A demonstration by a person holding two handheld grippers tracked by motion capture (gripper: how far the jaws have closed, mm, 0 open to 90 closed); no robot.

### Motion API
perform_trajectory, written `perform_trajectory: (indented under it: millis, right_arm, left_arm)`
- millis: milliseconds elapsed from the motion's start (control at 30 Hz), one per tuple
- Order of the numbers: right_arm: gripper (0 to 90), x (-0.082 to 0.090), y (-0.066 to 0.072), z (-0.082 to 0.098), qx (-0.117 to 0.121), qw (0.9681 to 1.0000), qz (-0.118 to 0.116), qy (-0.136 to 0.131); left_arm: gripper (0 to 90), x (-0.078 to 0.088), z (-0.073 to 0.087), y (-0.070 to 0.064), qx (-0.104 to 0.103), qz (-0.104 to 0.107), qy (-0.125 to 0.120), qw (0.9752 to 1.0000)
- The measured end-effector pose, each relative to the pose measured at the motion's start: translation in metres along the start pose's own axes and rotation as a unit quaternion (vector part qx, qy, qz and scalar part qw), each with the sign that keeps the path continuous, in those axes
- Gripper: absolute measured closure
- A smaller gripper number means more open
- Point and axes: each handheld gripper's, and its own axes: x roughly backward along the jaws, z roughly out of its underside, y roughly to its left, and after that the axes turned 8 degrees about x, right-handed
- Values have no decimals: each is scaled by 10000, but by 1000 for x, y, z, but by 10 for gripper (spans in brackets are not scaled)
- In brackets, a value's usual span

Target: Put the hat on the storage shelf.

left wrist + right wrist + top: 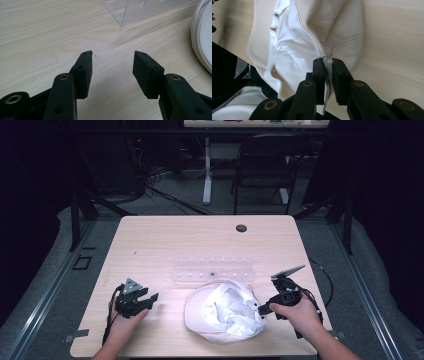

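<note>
Pale wood-grain surface with one dark round hole. Cream fabric cap, bright white lining, cream stitched seam. Clear acrylic rack, colourless. Both grippers' jaws matte black, brass-coloured rivets. Grey floor.

Two forearms reach in from the near edge, each hand wrapped around a hand-held gripper. The left hand-held gripper sits low at the left, its jaws spread wide apart with a clear gap between the black pads, a grey three-cornered plate on top. The right hand-held gripper points left toward the middle, its jaws pressed tight together on a cloth edge, a grey plate tilted upward above it
</note>
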Motion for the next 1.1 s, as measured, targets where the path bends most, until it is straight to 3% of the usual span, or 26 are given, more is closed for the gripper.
perform_trajectory:
  millis: [100, 133, 333, 533, 667, 1100]
  right_arm:
    - [820, 3, 3, -1, -44, 9999, 54, -126]
    - [821, 5, 2, -2, 19, 10000, 48, -26]
    - [823, 9, 6, -4, 59, 9999, 112, -70]
    - [825, 22, 7, -10, -89, 9992, 296, -246]
    - [825, 29, 8, -14, -126, 9988, 421, -233]
    - [826, 50, 23, -30, 125, 9954, 953, -21]
  left_arm:
    - [504, 0, 0, 0, 4, -3, -5, 10000]
    - [505, 0, 0, 0, 3, -7, -4, 10000]
    - [505, 0, 0, 0, 21, -11, -8, 10000]
    - [505, 0, 0, 0, 19, -24, -7, 10000]
    - [505, 0, 1, 1, 4, -32, -23, 10000]
    - [505, 1, 1, 1, 53, -43, -4, 10000]
